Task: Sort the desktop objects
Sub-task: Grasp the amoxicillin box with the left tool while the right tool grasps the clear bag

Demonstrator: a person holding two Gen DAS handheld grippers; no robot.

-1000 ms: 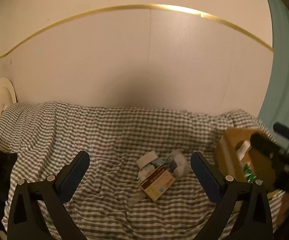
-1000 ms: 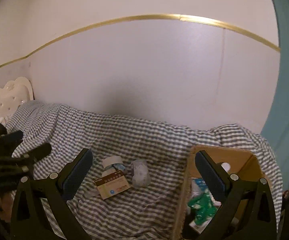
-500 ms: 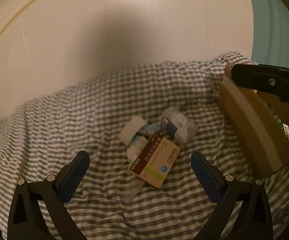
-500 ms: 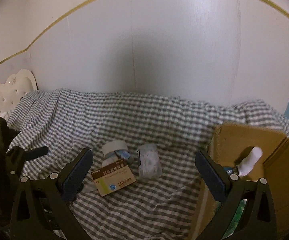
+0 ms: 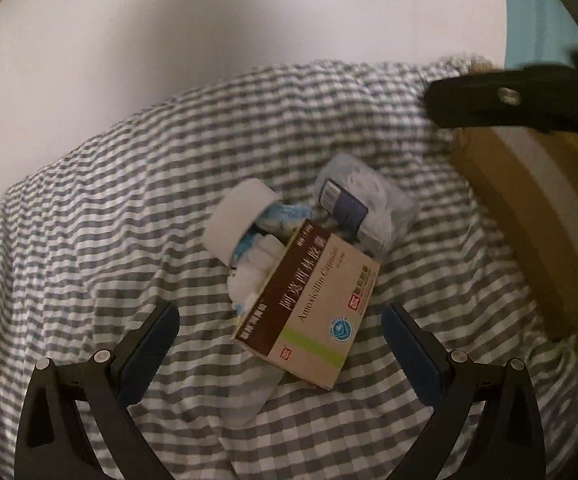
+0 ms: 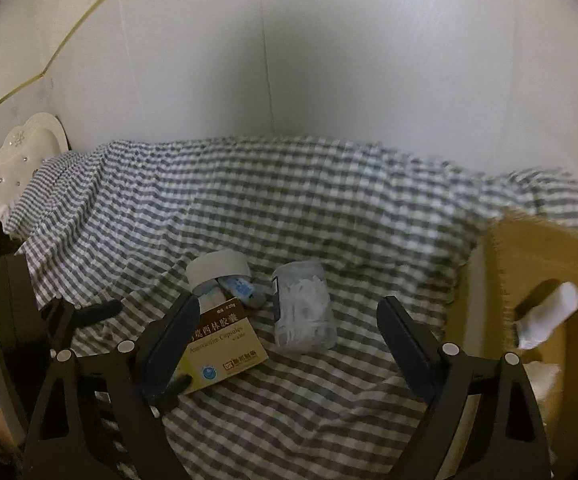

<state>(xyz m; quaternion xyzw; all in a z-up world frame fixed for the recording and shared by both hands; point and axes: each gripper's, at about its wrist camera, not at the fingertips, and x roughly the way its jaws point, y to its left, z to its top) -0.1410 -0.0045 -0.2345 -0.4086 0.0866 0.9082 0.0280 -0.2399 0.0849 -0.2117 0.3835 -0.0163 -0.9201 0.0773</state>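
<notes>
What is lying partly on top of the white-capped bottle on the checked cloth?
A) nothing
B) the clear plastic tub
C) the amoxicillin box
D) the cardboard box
C: in the left wrist view the amoxicillin box overlaps the lower part of the white-capped bottle, while the clear plastic tub lies beside them.

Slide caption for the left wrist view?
Open left gripper above an amoxicillin box on checked cloth, cardboard box alongside.

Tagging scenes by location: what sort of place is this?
Probably a bedroom, not a desk: the items lie on a rumpled gingham sheet against a wall, with a white tufted headboard at its end. A teal curtain hangs beside it.
</notes>
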